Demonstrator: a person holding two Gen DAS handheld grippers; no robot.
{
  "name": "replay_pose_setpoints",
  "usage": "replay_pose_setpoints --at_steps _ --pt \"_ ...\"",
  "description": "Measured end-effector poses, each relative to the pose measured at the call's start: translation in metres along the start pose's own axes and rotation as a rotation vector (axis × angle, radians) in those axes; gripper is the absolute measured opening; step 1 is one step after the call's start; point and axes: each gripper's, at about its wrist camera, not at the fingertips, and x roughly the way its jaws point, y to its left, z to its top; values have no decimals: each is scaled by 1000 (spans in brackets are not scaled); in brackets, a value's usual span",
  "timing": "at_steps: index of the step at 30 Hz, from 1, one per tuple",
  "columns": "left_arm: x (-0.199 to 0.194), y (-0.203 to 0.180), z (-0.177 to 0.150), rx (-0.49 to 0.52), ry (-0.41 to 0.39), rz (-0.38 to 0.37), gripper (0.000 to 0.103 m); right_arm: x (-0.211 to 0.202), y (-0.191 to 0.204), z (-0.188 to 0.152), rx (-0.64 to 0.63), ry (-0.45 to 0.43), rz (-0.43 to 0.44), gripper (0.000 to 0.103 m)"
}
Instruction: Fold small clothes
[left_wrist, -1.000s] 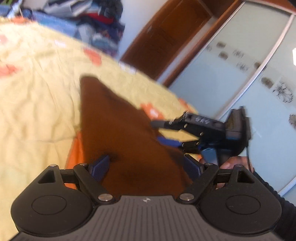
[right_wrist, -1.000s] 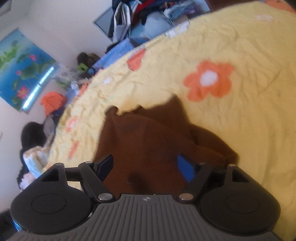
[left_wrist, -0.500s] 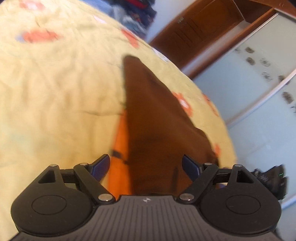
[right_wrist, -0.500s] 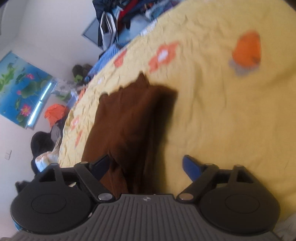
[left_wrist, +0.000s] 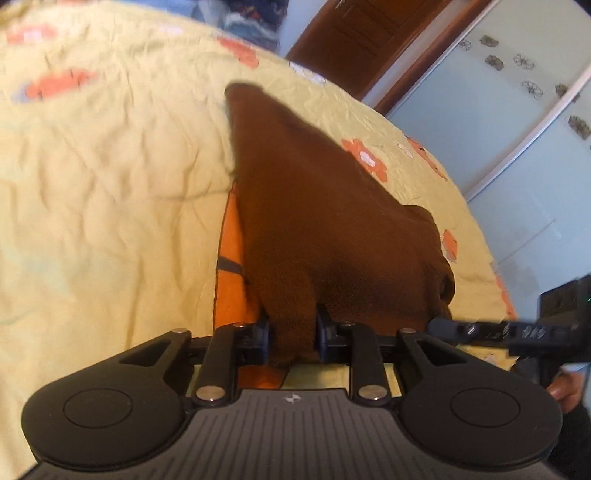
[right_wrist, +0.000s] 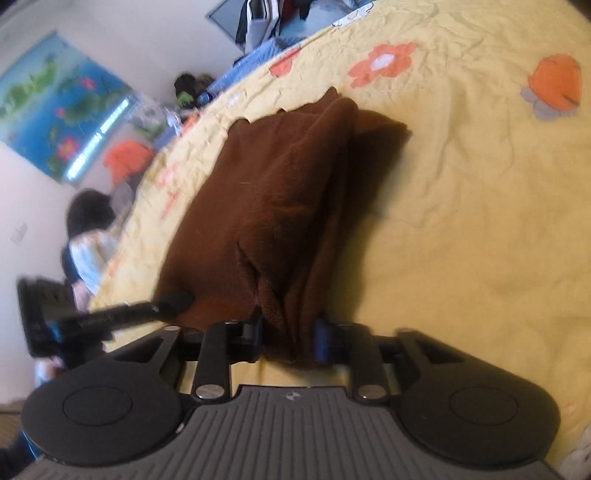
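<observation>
A brown garment (left_wrist: 325, 206) lies folded lengthwise on the yellow flowered bedspread (left_wrist: 110, 184). My left gripper (left_wrist: 293, 338) is shut on its near edge, with bunched cloth between the fingers. The right gripper's finger shows at the right of the left wrist view (left_wrist: 480, 328). In the right wrist view the same brown garment (right_wrist: 280, 192) runs away from me, and my right gripper (right_wrist: 290, 338) is shut on its near end. The left gripper's finger shows at the left of that view (right_wrist: 122, 314).
A pile of clothes (right_wrist: 273, 18) lies at the far end of the bed. A wooden door (left_wrist: 369, 40) and sliding wardrobe panels (left_wrist: 517, 110) stand beyond the bed's right side. A poster (right_wrist: 55, 107) hangs on the wall; a person (right_wrist: 88, 240) sits beside the bed.
Both grippers were open over the brown garment. They have moved to its near edge and closed on the cloth, side by side.
</observation>
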Motion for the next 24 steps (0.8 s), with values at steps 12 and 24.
replay_pose_setpoints --at_steps 12,24 --pt "30 -71 3 336 -85 204 70 15 54 88 -159 -191 -78 74" --pt "34 -68 -16 397 -90 230 70 73 46 93 -269 -88 -221 71"
